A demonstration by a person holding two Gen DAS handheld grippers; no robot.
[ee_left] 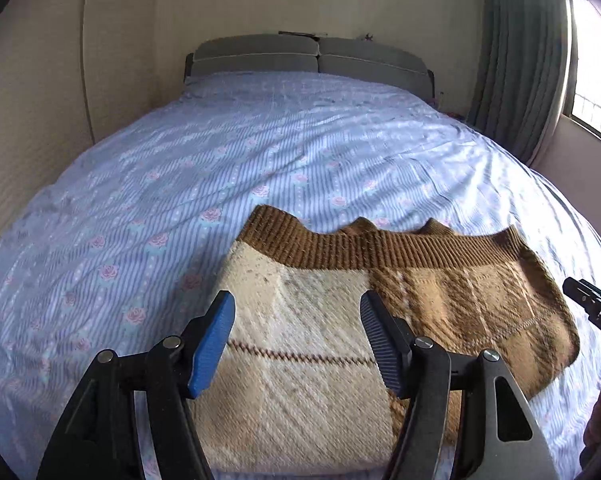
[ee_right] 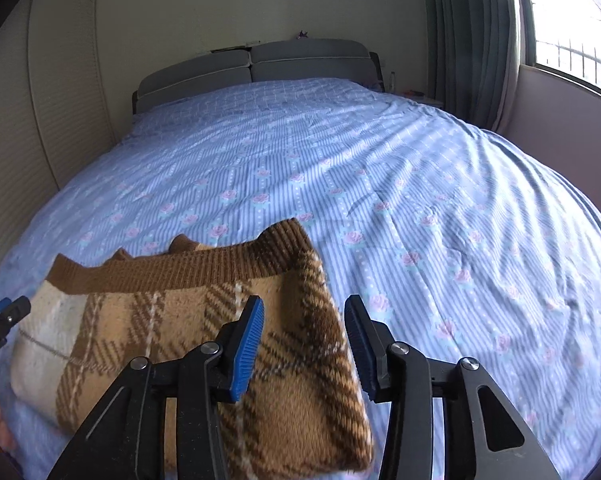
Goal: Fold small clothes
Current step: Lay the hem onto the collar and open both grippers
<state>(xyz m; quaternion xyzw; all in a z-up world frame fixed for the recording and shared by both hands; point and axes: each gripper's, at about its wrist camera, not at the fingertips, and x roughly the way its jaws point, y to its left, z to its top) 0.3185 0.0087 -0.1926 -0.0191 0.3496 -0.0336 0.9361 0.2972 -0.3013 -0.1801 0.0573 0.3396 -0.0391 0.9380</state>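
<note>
A small knitted garment [ee_left: 320, 320], cream and tan plaid with a brown ribbed band along its far edge, lies folded flat on the bed; it also shows in the right wrist view [ee_right: 172, 320]. My left gripper [ee_left: 296, 312] is open and empty above its cream left part. My right gripper [ee_right: 304, 320] is open and empty above its tan right edge. The right gripper's tip [ee_left: 588, 300] shows at the right edge of the left wrist view. The left gripper's tip [ee_right: 4, 314] shows at the left edge of the right wrist view.
The bed [ee_right: 420, 184] has a light blue striped sheet with pink roses and a grey headboard [ee_left: 308, 56] at the far end. Cream walls stand left. Green curtains [ee_right: 472, 40] and a bright window [ee_right: 572, 20] are on the right.
</note>
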